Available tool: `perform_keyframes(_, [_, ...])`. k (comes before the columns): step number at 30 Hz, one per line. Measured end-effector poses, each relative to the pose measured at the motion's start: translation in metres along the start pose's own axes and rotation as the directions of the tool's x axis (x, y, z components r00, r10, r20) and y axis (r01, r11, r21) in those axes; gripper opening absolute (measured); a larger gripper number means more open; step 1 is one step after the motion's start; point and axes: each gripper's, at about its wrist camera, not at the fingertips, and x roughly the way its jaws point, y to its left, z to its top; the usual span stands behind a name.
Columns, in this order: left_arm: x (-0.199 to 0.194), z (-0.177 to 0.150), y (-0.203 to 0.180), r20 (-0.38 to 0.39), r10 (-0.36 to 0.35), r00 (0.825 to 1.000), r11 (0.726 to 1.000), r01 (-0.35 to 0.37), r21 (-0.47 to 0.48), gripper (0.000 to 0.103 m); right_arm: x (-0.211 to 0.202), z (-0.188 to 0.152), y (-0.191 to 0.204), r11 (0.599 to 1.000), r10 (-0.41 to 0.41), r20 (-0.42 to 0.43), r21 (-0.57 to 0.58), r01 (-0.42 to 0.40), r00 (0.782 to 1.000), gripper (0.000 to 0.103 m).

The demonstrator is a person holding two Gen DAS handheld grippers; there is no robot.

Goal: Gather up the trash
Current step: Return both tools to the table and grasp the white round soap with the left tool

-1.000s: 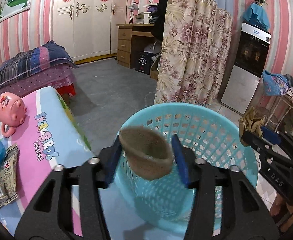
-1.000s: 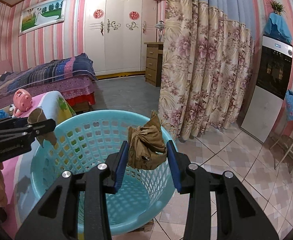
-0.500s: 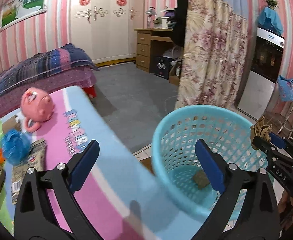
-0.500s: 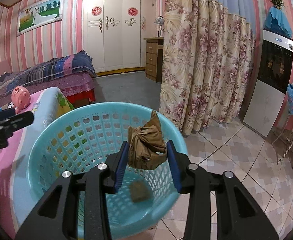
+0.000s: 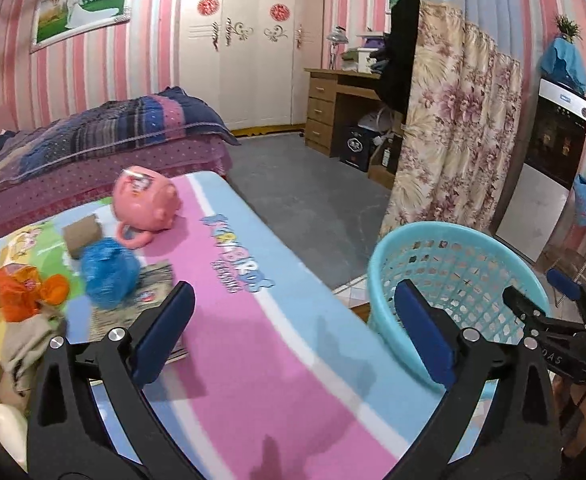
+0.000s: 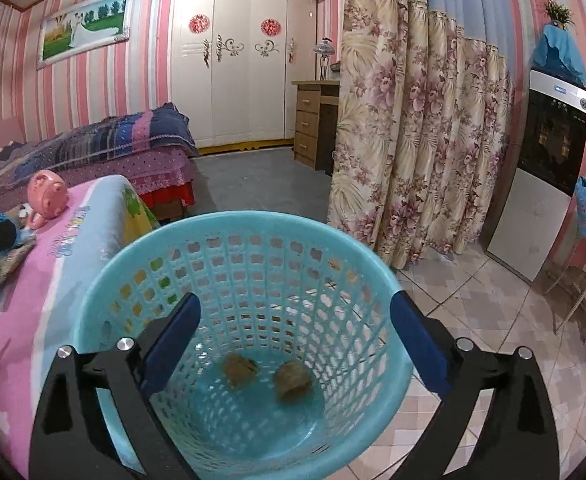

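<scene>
Moved: right gripper (image 6: 293,340) dropped its brown wad (image 6: 240,368) into basket (image 6: 229,222).
Jaws: both wide, empty.
Next: blue wad (image 5: 110,273) on desk (image 5: 253,320), ahead-left of left gripper (image 5: 293,332), nearer arm.

1 basket (image 6: 373,248), 2 trash pcs (image 6: 240,368)
</scene>
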Motion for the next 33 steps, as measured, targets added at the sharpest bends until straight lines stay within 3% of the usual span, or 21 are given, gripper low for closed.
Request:
perform_keyframes(8, [-0.053, -0.009, 0.046, 0.018, 0.097, 0.995, 0.994, -0.096, -0.051, 0.097, -0.026, 0.003, 0.037, 0.997, 0.076, 0.032, -0.007, -0.076, 0.997, 0.096])
perform_keyframes(19, [-0.111, -0.049, 0.138, -0.015, 0.292, 0.956, 0.946, -0.291, -0.144, 0.097, -0.062, 0.004, 0.132, 0.967, 0.246, 0.045, -0.084, -0.242, 0.968, 0.097])
perform_keyframes(27, [-0.123, -0.079, 0.181, -0.071, 0.338, 0.938, 0.915, -0.345, -0.209, 0.097, -0.091, -0.002, 0.189, 0.930, 0.304, 0.042, -0.229, -0.287, 0.952, 0.097])
perform_keyframes(33, [-0.115, -0.099, 0.198, -0.127, 0.346, 0.929, 0.903, -0.367, -0.224, 0.097, -0.086, -0.018, 0.201, 0.924, 0.285, 0.027, -0.273, -0.267, 0.958, 0.097])
